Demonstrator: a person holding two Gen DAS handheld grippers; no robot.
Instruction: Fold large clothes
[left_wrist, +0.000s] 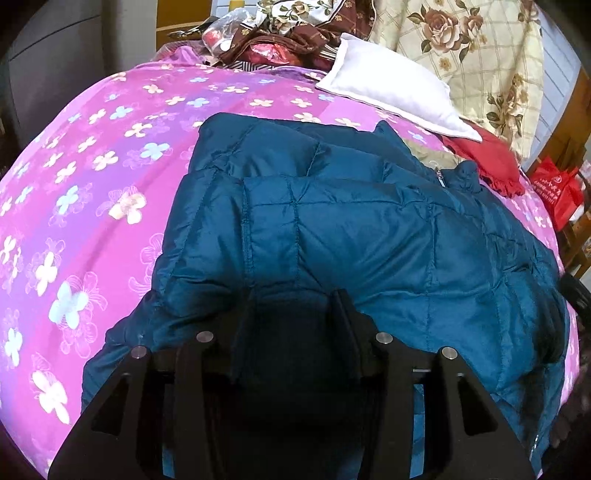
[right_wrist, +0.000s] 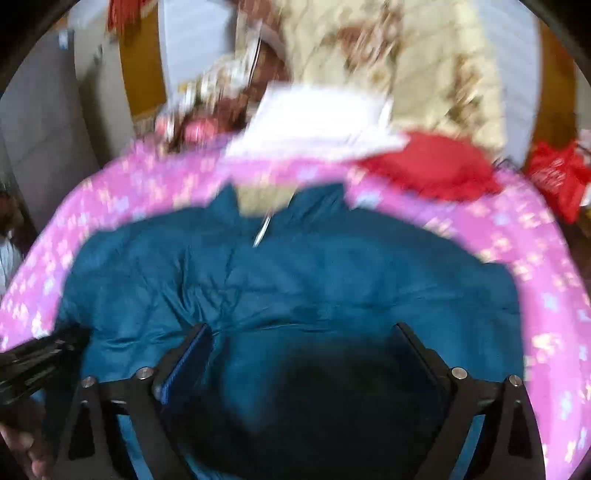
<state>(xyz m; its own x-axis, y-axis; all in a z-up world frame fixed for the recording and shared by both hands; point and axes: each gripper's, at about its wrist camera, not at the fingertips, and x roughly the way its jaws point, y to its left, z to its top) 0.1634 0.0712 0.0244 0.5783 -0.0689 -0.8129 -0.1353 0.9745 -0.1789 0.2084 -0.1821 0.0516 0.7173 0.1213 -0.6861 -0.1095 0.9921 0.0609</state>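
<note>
A teal quilted puffer jacket (left_wrist: 351, 229) lies on a pink flowered bedsheet (left_wrist: 92, 166), its sleeve folded across the front and the collar and zipper toward the far end. My left gripper (left_wrist: 295, 299) is partly open with a fold of the jacket's near hem between its fingers. In the blurred right wrist view the jacket (right_wrist: 295, 280) fills the middle. My right gripper (right_wrist: 301, 330) is wide open just above the jacket's lower part, holding nothing. The left gripper shows at that view's left edge (right_wrist: 40, 354).
A white pillow (left_wrist: 391, 85), a red cloth (left_wrist: 491, 162) and a cream rose-print quilt (left_wrist: 476, 55) lie at the bed's far end. A pile of brown floral fabric and bags (left_wrist: 280, 33) sits far left of them. A red bag (left_wrist: 557, 192) stands beside the bed on the right.
</note>
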